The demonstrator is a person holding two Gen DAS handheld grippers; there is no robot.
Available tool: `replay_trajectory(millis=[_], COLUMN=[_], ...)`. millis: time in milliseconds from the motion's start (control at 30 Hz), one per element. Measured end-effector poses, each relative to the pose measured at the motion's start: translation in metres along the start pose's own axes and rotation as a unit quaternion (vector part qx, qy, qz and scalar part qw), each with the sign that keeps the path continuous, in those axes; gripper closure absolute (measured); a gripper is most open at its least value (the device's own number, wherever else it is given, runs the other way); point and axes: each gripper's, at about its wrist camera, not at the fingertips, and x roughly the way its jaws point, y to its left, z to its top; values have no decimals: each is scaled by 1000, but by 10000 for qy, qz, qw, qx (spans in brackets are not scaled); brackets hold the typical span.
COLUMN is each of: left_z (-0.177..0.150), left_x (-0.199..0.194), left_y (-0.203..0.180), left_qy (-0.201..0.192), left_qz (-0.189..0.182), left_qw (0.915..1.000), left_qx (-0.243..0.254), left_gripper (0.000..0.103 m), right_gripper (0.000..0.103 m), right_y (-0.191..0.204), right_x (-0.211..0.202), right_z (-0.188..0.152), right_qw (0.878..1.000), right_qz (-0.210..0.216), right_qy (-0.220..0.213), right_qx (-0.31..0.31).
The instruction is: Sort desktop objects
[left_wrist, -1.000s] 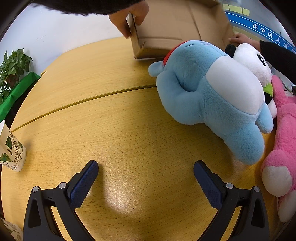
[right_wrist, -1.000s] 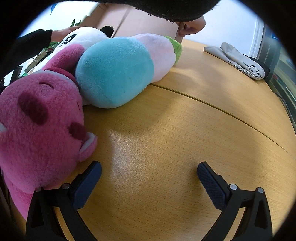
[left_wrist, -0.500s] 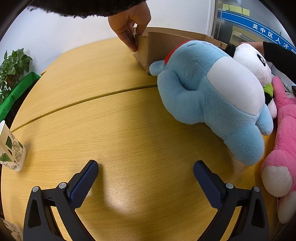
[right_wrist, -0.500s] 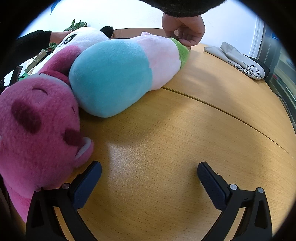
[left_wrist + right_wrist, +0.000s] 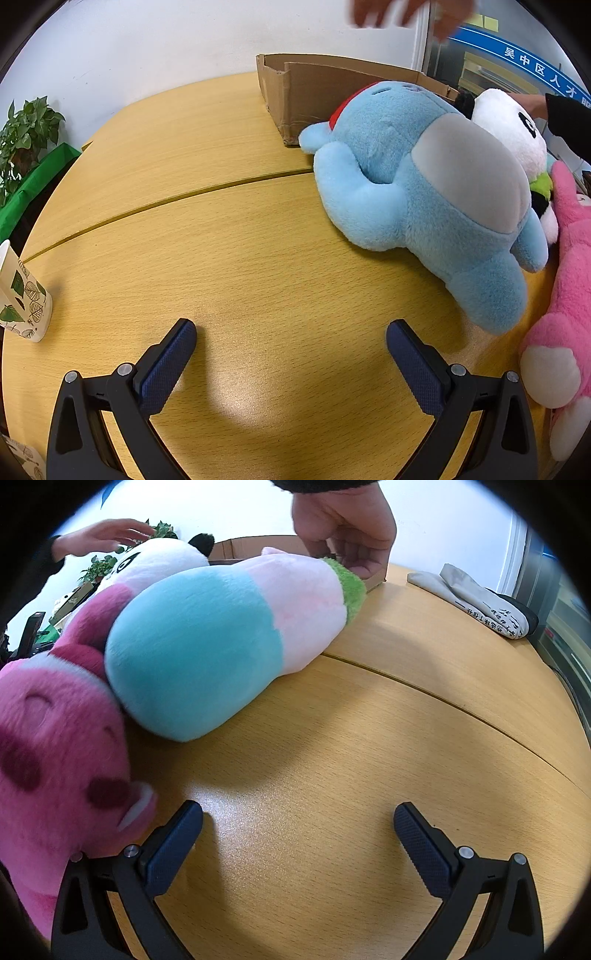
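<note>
The left gripper (image 5: 291, 345) is hovering over the bare wooden bench (image 5: 229, 240), jaws spread apart and gripping nothing; the blue plush toy (image 5: 424, 192) is lying to its right, against the cardboard box (image 5: 314, 92). The right gripper (image 5: 298, 827) is likewise hovering with jaws apart, the pink plush bear (image 5: 55, 760) touching its left finger

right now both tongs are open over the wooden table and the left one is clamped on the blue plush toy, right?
Not quite. Both tongs are open over the wooden table, but the left tongs hold nothing: the left wrist view shows bare wood between their tips, with the blue plush toy lying apart, ahead and to the right. The right tongs are empty too.
</note>
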Motion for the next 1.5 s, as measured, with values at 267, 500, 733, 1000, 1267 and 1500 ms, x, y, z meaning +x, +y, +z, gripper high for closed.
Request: replay_trajectory(millis=[267, 500, 733, 1000, 1267, 1500], left_z=[13, -3, -16, -35, -27, -29], left_x=[7, -2, -8, -23, -17, -17], left_y=[13, -3, 3, -18, -21, -24], left_qy=[2, -4, -6, -7, -11, -11], left_qz=[-6, -3, 60, 104, 111, 112], left_qw=[10000, 10000, 10000, 9999, 9999, 9999], left_qx=[6, 22, -66, -96, -93, -93], left_gripper=[0, 0, 0, 0, 0, 0], right_gripper=[0, 0, 0, 0, 0, 0], right_y=[1, 1, 1, 1, 0, 0], right_x=[0, 0, 0, 0, 0, 0], right_z=[0, 0, 0, 0, 0, 0], right_qw=[10000, 10000, 10000, 10000, 10000, 10000], right_qz=[-1, 2, 3, 2, 2, 1], right_qy=[0, 0, 0, -1, -1, -1], right_qx=[4, 5, 5, 4, 4, 4])
